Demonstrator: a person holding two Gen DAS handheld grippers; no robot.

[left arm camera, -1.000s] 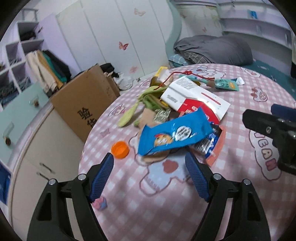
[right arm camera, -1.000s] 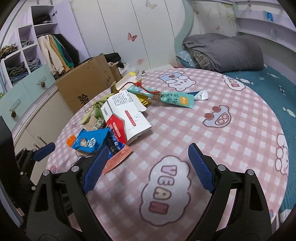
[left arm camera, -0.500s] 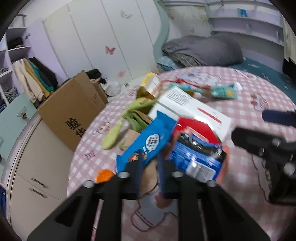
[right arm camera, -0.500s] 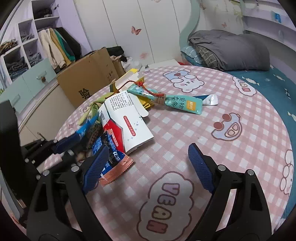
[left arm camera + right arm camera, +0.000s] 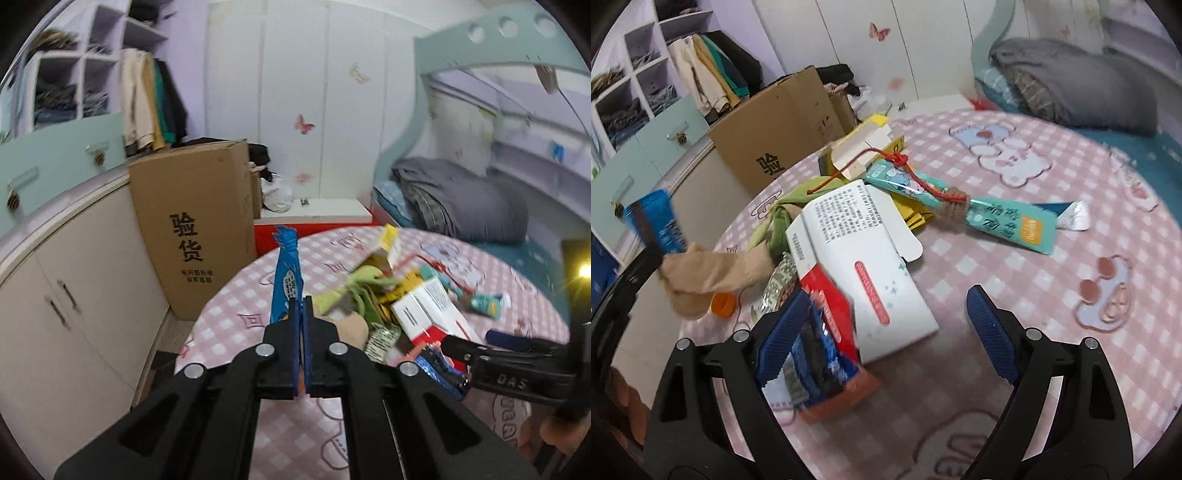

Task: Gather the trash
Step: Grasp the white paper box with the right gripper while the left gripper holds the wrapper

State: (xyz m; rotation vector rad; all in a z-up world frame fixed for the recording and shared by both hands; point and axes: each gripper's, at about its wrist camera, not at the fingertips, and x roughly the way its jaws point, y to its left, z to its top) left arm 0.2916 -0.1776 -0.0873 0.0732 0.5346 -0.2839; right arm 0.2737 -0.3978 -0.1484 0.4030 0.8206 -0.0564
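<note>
Round surface [image 5: 1015, 280] with pink checked cloth, bedroom: wardrobe doors behind, bed [image 5: 1082, 85] far right, cardboard box [image 5: 195, 236] standing off the far-left edge. Left tool [image 5: 302, 314] clenched on blue snack wrapper [image 5: 286, 280], lifted upright above the left rim. Right tool [image 5: 882, 332] spread wide, low over the pile: white-red carton [image 5: 864, 258], dark blue packet [image 5: 812, 354] by its left finger, teal tube [image 5: 960, 206], orange cap [image 5: 723, 304]. Right half of the cloth bare.
</note>
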